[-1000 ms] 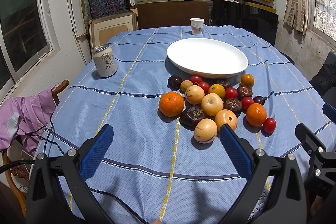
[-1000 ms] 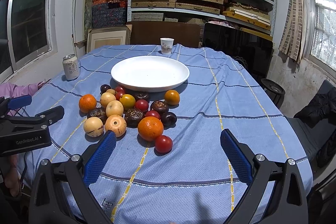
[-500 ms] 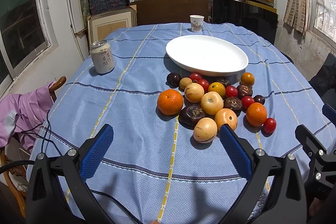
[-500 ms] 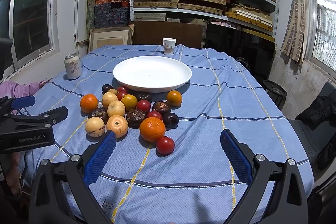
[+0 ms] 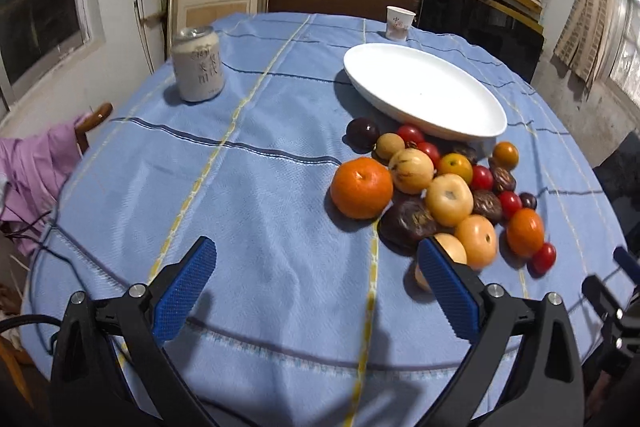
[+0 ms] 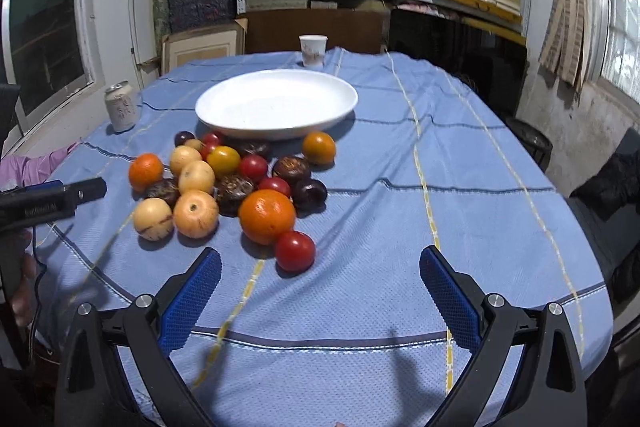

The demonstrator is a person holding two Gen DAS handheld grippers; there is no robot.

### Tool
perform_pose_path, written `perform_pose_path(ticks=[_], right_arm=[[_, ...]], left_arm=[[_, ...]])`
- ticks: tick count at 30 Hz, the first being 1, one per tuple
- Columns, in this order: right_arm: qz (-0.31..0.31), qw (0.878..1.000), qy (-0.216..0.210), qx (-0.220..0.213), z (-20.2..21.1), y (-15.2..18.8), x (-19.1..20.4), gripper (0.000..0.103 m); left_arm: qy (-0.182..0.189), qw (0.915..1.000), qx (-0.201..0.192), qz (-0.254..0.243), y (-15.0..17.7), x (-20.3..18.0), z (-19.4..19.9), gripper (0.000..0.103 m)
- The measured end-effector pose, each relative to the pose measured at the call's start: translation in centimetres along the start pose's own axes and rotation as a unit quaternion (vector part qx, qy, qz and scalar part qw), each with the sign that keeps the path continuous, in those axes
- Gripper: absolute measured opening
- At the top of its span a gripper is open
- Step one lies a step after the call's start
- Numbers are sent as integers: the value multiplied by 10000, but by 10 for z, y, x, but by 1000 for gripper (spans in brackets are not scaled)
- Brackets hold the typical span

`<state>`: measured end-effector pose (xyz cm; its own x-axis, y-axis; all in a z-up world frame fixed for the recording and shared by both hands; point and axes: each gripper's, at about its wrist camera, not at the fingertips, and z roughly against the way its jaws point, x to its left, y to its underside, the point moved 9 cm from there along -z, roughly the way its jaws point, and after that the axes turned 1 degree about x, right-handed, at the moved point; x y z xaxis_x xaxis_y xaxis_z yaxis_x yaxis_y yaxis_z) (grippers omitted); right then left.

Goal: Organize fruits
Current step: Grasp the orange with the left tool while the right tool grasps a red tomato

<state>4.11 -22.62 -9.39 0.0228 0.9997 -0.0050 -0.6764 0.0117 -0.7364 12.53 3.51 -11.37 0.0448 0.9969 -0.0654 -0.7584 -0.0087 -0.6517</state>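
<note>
A cluster of several fruits lies on the blue tablecloth in front of an empty white plate (image 5: 432, 95) (image 6: 276, 103). It includes a large orange (image 5: 362, 187) (image 6: 146, 171), a second orange (image 6: 267, 215), pale yellow fruits (image 5: 449, 199) (image 6: 196, 214), dark brown fruits (image 5: 408, 223) and small red tomatoes (image 6: 295, 251). My left gripper (image 5: 314, 281) is open and empty, low over the cloth just left of the cluster; its right finger hides part of a pale fruit. My right gripper (image 6: 320, 291) is open and empty, just short of the red tomato.
A drink can (image 5: 199, 65) (image 6: 120, 107) stands at the table's left. A paper cup (image 5: 399, 23) (image 6: 313, 50) stands behind the plate. A chair with pink cloth (image 5: 36, 167) sits at the left edge. Shelves of boxes line the back wall.
Both grippers have moved forward and lower toward the fruits. The left one has swung left, so the cluster now sits to its right. Both stay open.
</note>
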Motion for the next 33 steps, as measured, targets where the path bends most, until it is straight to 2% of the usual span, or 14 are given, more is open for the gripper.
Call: perform_pose_path(ticks=[4, 7, 10, 13, 14, 16, 17, 19, 26, 29, 30, 31, 33], right_arm=[[116, 9999, -5, -14, -6, 0, 5, 100], [167, 9999, 20, -12, -9, 0, 5, 100], [146, 9999, 69, 26, -13, 0, 1, 100], [143, 9998, 102, 62, -16, 0, -1, 100], [147, 9998, 112, 69, -17, 0, -2, 100], [114, 9999, 84, 65, -19, 0, -2, 99], [97, 9999, 78, 58, -20, -1, -3, 97], [97, 9999, 38, 96, -22, -1, -3, 84], [133, 9991, -281, 301, -31, 3, 7, 78], [249, 9980, -436, 373, -36, 3, 17, 72], [310, 9977, -443, 408, -38, 3, 20, 65], [371, 9973, -460, 438, -41, 3, 23, 54], [534, 9959, -507, 525, -47, 3, 31, 41]], left_arm=[[-76, 9997, 50, -217, -13, -12, -20, 99], [27, 9995, 178, -263, -19, -22, -37, 99], [-171, 9989, 298, -306, -24, -21, -57, 99], [-187, 9988, 338, -301, -25, -19, -68, 97], [-132, 9992, 280, -270, -26, -18, -68, 93], [176, 9994, 217, -188, -26, -20, -67, 56], [407, 9990, 170, -112, -27, -21, -66, 49], [500, 9987, 85, -33, -27, -20, -64, 46], [591, 9982, 22, 69, -29, -22, -62, 46], [607, 9980, -112, 131, -31, -20, -56, 46], [604, 9980, -180, 112, -32, -21, -53, 46], [598, 9979, -219, 98, -33, -21, -51, 46], [606, 9978, -247, 91, -34, -23, -50, 46]])
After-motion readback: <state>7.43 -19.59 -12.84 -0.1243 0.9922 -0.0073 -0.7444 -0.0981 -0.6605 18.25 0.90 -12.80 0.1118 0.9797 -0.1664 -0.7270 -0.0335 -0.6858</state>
